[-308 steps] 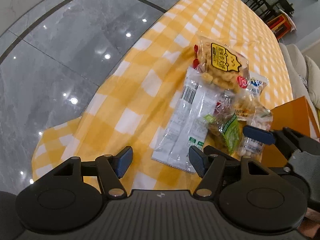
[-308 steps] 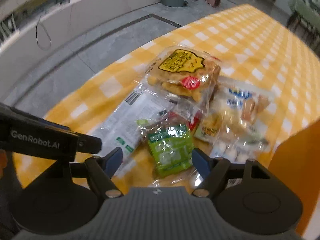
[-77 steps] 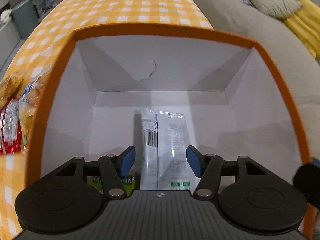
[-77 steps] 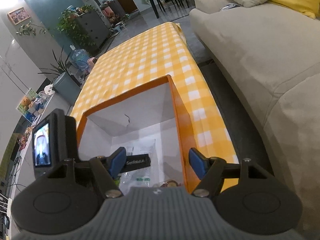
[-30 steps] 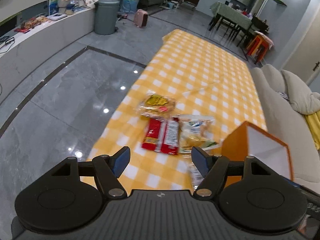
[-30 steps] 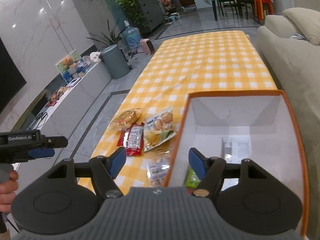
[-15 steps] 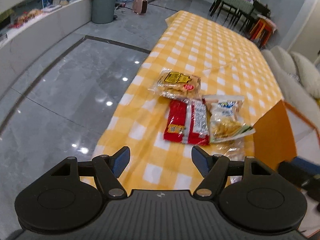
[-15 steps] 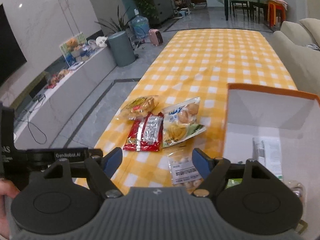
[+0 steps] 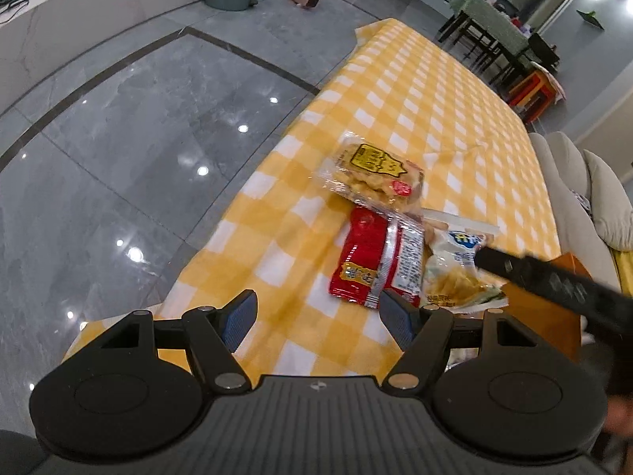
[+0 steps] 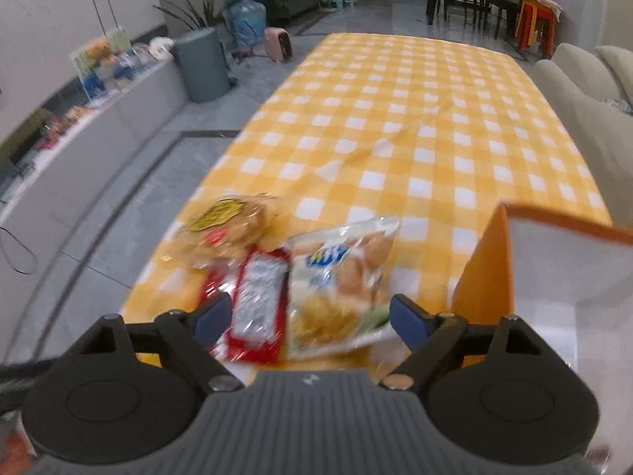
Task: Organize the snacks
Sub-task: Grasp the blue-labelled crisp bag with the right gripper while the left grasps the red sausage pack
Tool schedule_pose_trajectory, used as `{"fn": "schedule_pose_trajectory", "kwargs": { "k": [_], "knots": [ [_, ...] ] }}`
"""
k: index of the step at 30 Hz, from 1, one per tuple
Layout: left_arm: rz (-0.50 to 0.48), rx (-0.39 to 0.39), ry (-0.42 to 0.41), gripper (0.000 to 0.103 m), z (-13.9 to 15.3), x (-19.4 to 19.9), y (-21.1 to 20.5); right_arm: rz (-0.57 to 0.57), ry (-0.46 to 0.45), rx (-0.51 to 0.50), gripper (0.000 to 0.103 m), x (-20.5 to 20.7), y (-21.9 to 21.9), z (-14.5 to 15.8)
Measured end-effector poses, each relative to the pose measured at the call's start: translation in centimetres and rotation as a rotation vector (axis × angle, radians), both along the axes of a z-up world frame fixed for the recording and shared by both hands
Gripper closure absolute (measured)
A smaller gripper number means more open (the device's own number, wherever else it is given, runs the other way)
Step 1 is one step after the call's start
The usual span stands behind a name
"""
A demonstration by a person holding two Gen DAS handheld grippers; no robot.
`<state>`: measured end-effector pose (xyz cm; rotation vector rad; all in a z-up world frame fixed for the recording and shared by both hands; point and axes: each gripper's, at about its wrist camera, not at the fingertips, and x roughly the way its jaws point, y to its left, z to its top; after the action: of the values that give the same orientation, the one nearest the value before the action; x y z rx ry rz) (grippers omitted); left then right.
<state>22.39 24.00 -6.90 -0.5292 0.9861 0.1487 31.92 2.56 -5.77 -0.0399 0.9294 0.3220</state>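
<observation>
Both grippers hung above the remaining snacks, between picks. The left gripper (image 9: 316, 314) stood spread and empty; the right gripper (image 10: 302, 318) was opening, nothing pinched, over the red packet (image 10: 259, 304) and white chip bag (image 10: 336, 277). Next came a descent onto one packet, then transfer into the orange box (image 10: 484, 269).

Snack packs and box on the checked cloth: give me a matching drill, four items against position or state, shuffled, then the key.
Items
1. clear pack with yellow label
2. red pack
3. white pack with blue print
4. orange box

Places or states
A. lies between the two other packs
B. stands open, white inside
C. farthest pack from the cameras
D. lies nearest the box

Pairs: 1-C, 2-A, 3-D, 4-B
</observation>
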Motion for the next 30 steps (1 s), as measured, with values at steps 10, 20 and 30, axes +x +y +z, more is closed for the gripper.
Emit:
{"fn": "schedule_pose_trajectory", "kwargs": {
  "k": [10, 20, 30],
  "knots": [
    [0.006, -0.019, 0.028, 0.02, -0.4, 0.1, 0.5, 0.032, 0.023, -0.278, 0.018, 5.4, 4.0, -4.7],
    [0.003, -0.017, 0.037, 0.02, -0.5, 0.1, 0.5, 0.006, 0.081, -0.191, 0.031, 6.4, 3.1, -7.4],
    [-0.049, -0.036, -0.006, 0.02, -0.3, 1.2, -0.5, 0.002, 0.076, -0.171, 0.036, 5.8, 2.3, -7.7]
  ]
}}
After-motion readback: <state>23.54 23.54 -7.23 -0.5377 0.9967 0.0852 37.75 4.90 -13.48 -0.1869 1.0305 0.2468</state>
